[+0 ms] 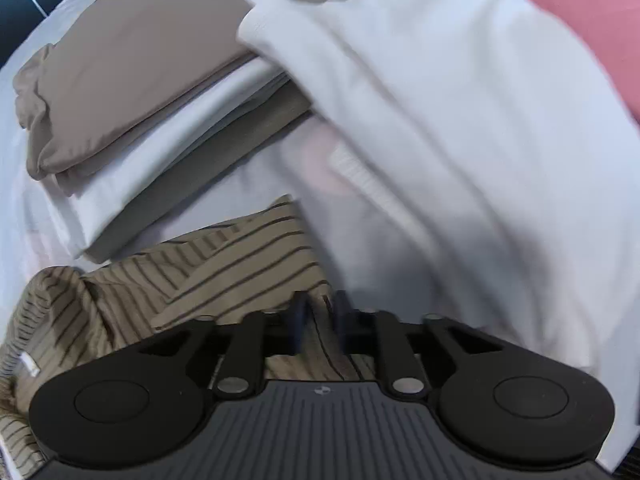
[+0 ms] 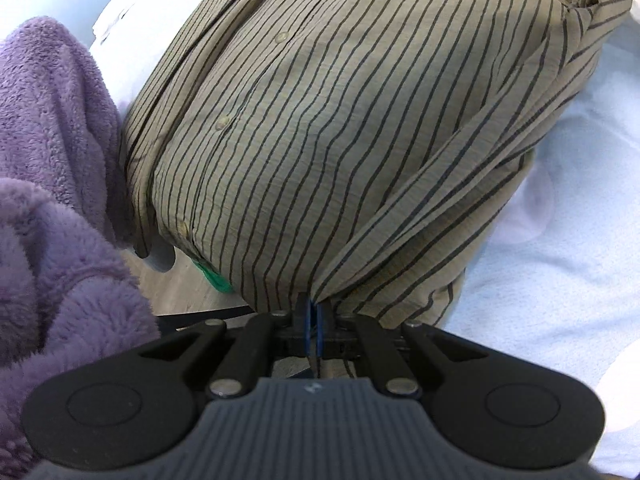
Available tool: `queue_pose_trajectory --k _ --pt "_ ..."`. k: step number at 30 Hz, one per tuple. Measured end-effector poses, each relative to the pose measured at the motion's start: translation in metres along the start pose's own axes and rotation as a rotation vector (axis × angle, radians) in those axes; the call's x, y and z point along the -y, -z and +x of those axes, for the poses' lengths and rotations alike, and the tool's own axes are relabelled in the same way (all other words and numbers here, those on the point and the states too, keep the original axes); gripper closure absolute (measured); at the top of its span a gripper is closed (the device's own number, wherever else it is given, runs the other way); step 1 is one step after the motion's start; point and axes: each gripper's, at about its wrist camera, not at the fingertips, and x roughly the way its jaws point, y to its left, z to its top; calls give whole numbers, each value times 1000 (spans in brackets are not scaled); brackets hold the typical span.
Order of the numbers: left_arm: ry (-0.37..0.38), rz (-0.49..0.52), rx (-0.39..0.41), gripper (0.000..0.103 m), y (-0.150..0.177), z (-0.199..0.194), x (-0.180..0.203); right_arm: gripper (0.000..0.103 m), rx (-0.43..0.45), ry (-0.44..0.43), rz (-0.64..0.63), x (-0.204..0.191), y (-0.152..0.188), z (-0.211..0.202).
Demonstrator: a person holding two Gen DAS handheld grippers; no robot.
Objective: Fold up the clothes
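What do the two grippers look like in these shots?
Both match: the left gripper and right gripper have a grey ribbed body flanked by two round black discs, with black linkage bars on silver pivot pins. The right's fingertips show blue pads. No cables, hands or sleeves appear.

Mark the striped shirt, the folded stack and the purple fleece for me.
striped shirt [image 2: 340, 140]: right wrist view, on the buttoned front panel.
folded stack [image 1: 132, 92]: left wrist view, on the tan top layer.
purple fleece [image 2: 52, 120]: right wrist view, on its fuzzy upper fold at the left edge.
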Motion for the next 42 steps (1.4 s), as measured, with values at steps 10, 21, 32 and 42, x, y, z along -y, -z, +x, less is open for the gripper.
queue_pose_trajectory --k 10,21,32,42 --pt "138 -109 187 102 39 -68 -68 100 23 4 -33 -9 3 -9" --pt "200 -393 257 102 126 -72 -178 100 -5 -57 -61 -21 -8 -2" --pt "201 -544 235 102 188 -15 -231 100 -56 -66 -71 -22 -15 8" --pt "242 -537 288 80 228 -37 -222 100 -76 -35 -60 -30 -14 13"
